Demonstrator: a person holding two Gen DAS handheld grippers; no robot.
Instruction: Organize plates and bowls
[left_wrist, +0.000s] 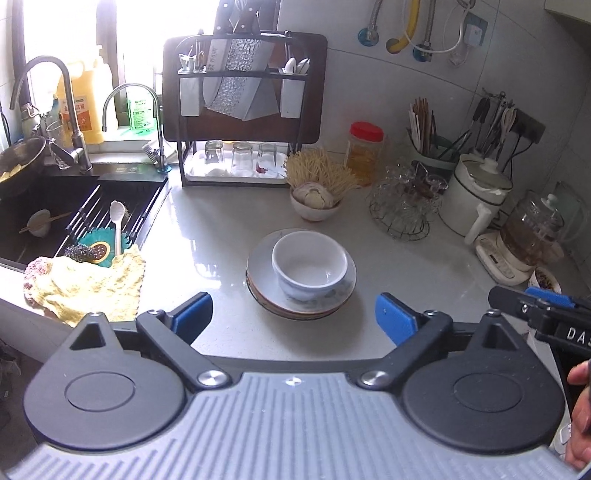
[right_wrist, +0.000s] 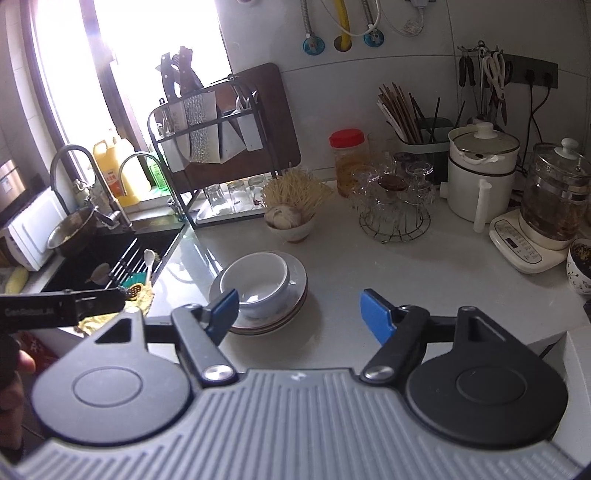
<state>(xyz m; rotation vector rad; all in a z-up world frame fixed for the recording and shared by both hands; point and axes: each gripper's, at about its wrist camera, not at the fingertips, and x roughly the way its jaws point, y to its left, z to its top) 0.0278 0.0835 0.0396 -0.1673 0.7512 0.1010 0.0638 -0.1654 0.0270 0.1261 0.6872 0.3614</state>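
A white bowl (left_wrist: 309, 266) stands upright on a short stack of plates (left_wrist: 258, 273) in the middle of the grey counter. In the left wrist view my left gripper (left_wrist: 293, 317) is open wide just in front of the stack, its blue pads either side and touching nothing. In the right wrist view the same bowl (right_wrist: 258, 282) and plates (right_wrist: 297, 284) lie ahead and to the left. My right gripper (right_wrist: 301, 315) is open, its left pad overlapping the bowl's near rim in the picture, with nothing gripped.
A sink (left_wrist: 55, 206) with a drain rack and a yellow cloth (left_wrist: 88, 284) lies to the left. Behind stand a knife rack (left_wrist: 240, 110), a small bowl with garlic (left_wrist: 316, 201), a wire stand of glasses (left_wrist: 404, 206), a red-lidded jar (left_wrist: 365, 151) and kettles (left_wrist: 476, 192).
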